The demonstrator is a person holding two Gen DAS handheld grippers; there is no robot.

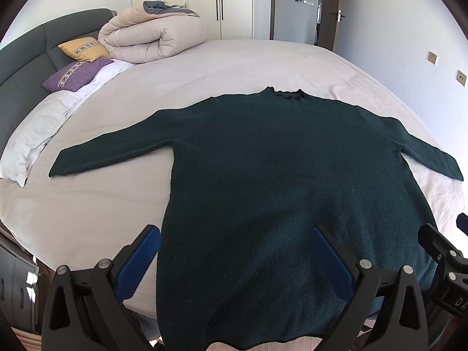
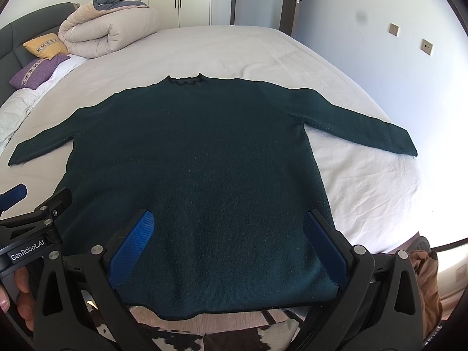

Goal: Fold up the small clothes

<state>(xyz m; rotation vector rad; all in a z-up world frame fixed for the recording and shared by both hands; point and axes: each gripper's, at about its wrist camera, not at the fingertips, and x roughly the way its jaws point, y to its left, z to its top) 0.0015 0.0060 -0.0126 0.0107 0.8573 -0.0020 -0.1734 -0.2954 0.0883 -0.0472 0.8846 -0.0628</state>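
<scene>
One dark green sweater (image 1: 278,175) lies flat on the bed (image 1: 234,64), in the centre of both frames, with its two long sleeves spread out to the left and right edges. The knit is fuzzy and nubbly, flecked with pale lint, and the small collar (image 1: 288,93) at the upper middle has a wavy, ruffled rim. Its hem hangs over the near edge of the mattress at the bottom of the frame. The sheet is pale and smooth in the middle, wrinkled toward the right.

The left gripper (image 1: 237,251) sits low in its own view, jaws spread wide apart and empty; the left finger (image 1: 140,260) is over bare sheet and the other over the sweater's lower body. Each finger is black plastic with a ribbed blue pad. The right gripper (image 2: 231,239) is likewise released, holding nothing, both blue pads (image 2: 131,248) framing the sweater's lower body near the hem. In the right wrist view a hand (image 2: 20,295) shows at the lower left, on the left tool.

In the upper left lie one rolled, puffy beige quilt (image 1: 146,38) and two knitted cushions: one yellow cushion (image 1: 84,48) and one purple cushion (image 1: 76,74), each with a patterned band. A padded dark grey headboard (image 1: 26,58) curves behind them. Two small square wall plates (image 2: 409,38) sit on the right wall.
</scene>
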